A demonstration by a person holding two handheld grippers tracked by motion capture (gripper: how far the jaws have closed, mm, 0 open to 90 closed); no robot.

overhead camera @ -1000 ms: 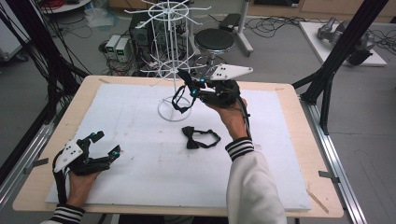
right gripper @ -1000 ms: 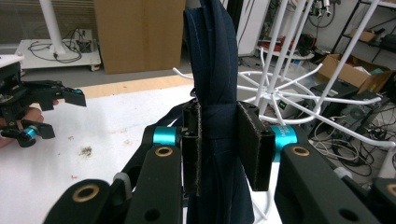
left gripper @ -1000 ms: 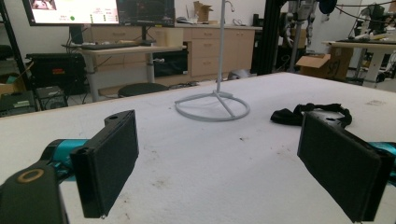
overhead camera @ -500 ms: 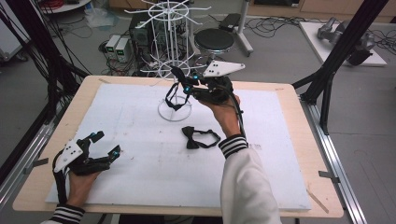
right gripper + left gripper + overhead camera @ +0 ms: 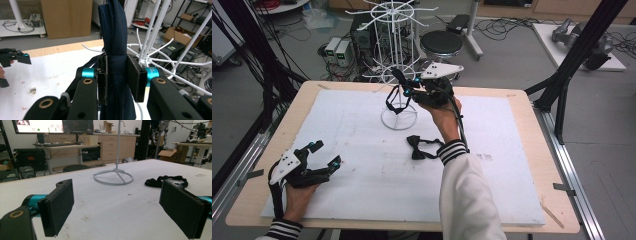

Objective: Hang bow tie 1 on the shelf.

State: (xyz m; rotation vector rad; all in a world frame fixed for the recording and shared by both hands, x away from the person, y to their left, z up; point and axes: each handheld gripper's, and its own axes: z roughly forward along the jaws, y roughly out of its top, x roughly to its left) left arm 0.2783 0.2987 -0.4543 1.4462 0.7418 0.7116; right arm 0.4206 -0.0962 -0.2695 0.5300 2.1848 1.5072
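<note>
My right gripper (image 5: 401, 85) is shut on a dark navy bow tie (image 5: 398, 79), held up beside the white wire rack (image 5: 398, 30); the tie's strap hangs in a loop over the rack's ring base (image 5: 399, 120). In the right gripper view the tie (image 5: 113, 32) stands upright, pinched between both pads of that gripper (image 5: 117, 77), with the rack's arms (image 5: 155, 30) just behind. A second black bow tie (image 5: 422, 146) lies flat on the white board. My left gripper (image 5: 327, 154) rests at the near left, open and holding nothing, jaws wide (image 5: 117, 205).
The white board (image 5: 512, 165) covers a wooden table (image 5: 532, 115). The left gripper view shows the rack base (image 5: 113, 177) and the lying tie (image 5: 162, 180) ahead. A stool (image 5: 441, 44), cables and boxes stand beyond the far edge; black frame posts (image 5: 569, 75) flank the table.
My right gripper has carried the navy bow tie leftward and slightly farther away, closer to the rack. The left gripper and the tie on the board have stayed put.
</note>
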